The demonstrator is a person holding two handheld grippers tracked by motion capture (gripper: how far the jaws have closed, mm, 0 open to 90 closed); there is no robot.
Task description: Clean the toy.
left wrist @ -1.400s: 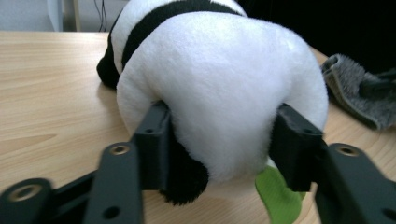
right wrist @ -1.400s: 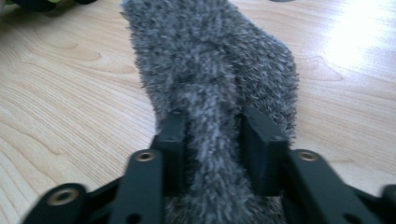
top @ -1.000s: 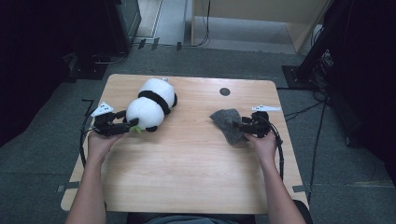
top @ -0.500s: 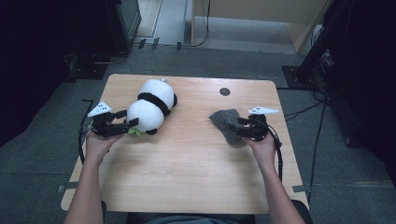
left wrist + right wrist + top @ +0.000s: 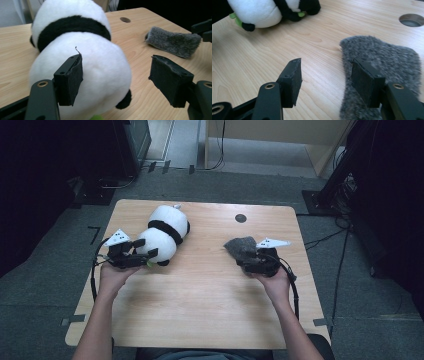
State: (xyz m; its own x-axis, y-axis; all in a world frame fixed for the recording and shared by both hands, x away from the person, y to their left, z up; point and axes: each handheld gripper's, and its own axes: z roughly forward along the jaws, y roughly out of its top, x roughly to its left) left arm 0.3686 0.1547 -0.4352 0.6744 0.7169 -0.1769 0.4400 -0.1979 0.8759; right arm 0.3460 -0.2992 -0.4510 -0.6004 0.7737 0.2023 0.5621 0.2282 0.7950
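The plush panda (image 5: 162,234) is lying at the table's (image 5: 200,320) left, its rump sitting between your left gripper's (image 5: 146,255) spread jaws, one pad seemingly brushing it. Your right gripper (image 5: 245,261) is gaping too, one jaw hovering over the grey fur piece (image 5: 240,246), your hands resting low.

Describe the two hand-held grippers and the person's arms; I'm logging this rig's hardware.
Each hand-held gripper, left and right, is black, with two jaws faced in dark pads, brass-ringed pivots and a pale three-cornered plate on top. A black cable trails from each. The forearms are bare, no sleeves showing.
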